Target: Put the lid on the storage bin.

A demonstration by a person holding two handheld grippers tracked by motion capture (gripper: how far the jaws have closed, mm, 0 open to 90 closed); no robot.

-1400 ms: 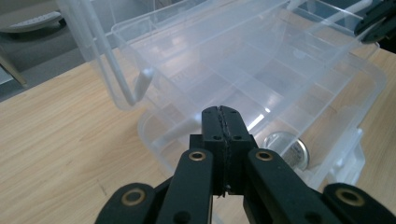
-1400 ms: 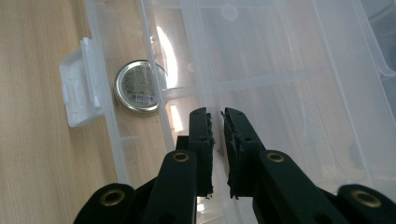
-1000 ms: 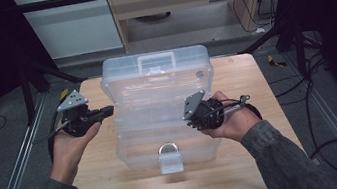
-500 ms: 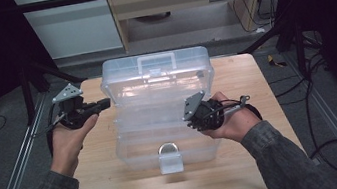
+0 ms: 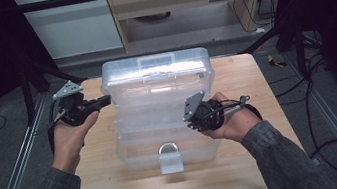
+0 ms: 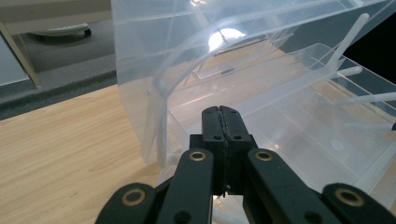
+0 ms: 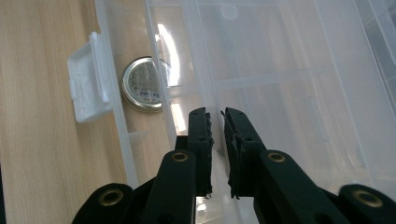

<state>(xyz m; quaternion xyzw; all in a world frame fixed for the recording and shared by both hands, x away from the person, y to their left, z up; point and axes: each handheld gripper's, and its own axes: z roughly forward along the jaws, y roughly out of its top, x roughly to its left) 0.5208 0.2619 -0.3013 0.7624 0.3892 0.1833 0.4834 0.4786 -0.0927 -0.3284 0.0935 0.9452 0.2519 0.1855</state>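
Between our two tongs, the clear plastic lidded organizer box (image 5: 161, 110) stands open; left tongs (image 6: 222, 116) are closed on nothing, right tongs (image 7: 217, 122) nearly closed, gripping nothing we can see; the round metal tin (image 7: 142, 84) inside remains untouched.

Clear glossy plastic box (image 5: 161, 110) (light glares off it) on a matt pale wood-grain surface (image 5: 114, 183); round metal tin (image 7: 142, 84) inside.
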